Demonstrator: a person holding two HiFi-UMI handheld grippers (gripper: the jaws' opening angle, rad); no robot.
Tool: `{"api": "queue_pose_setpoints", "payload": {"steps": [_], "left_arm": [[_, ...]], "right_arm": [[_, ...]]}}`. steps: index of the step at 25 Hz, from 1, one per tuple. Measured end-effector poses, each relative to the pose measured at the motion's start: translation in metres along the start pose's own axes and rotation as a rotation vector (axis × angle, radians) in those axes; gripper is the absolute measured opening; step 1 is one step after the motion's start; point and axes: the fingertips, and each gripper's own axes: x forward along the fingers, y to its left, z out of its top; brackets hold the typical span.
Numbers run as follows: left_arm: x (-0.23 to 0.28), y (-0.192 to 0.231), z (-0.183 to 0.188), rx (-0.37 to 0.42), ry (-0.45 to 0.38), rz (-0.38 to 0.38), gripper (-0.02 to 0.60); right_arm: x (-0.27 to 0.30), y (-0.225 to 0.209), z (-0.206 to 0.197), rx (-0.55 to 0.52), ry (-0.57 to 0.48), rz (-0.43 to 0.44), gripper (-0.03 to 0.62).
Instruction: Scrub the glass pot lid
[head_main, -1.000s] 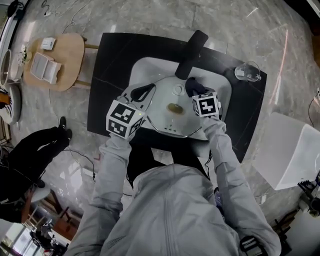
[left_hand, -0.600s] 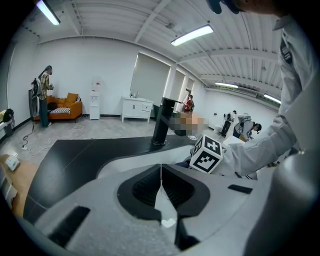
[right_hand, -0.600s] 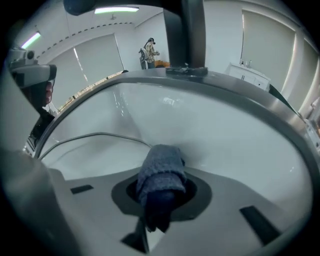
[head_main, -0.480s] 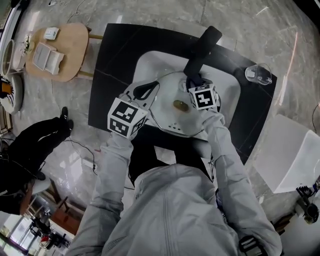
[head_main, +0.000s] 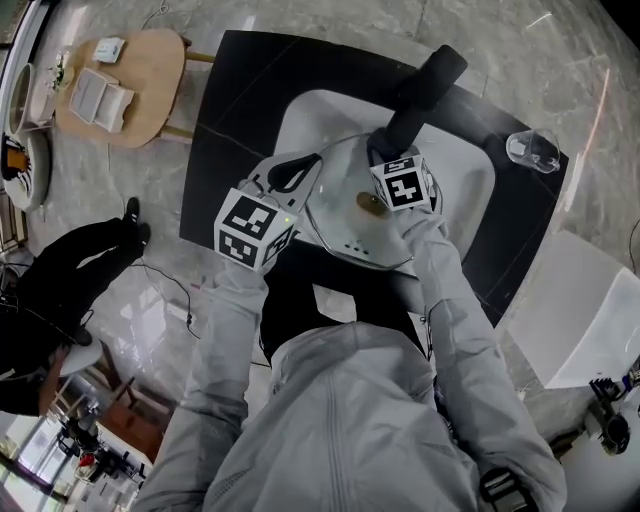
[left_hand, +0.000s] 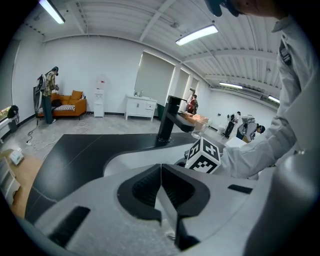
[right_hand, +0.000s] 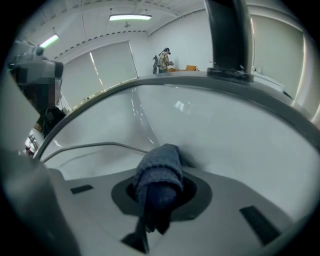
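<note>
Scrub step, I reckon; left gripper (left_hand: 161, 175) jaws closed on the lid (head_main: 335, 225) rim, tilting it over the sink (head_main: 465, 165); right gripper (right_hand: 157, 200) jaws clamp a cloth (right_hand: 159, 167) at the lid's far edge; next: press and sweep the cloth across the glass.

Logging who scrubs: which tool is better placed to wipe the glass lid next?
Right. The right tool is shut on the blue cloth, right at the glass lid over the sink. The left tool is shut on the lid's rim, steadying it, with no cloth.
</note>
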Motion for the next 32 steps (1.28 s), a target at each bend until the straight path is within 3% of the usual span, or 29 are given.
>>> {"api": "queue_pose_setpoints", "payload": {"steps": [9,16,23,32], "left_arm": [[-0.01,0.012,0.0,-0.001,0.004,0.035,0.029],[-0.023,0.015,0.003,-0.001,0.001,0.06,0.029],[-0.036,0.015,0.006,0.003,-0.003,0.079,0.029],[-0.038,0.001,0.003,0.012,-0.004,0.067,0.029]], "right_arm": [[0.005,0.066,0.013,-0.012,-0.005,0.184,0.067],[-0.009,0.12,0.024,-0.062,-0.014,0.391,0.068],[-0.026,0.15,0.023,-0.11,0.001,0.514,0.069],[-0.069,0.187,-0.001,-0.213,0.081,0.798,0.069]]}}
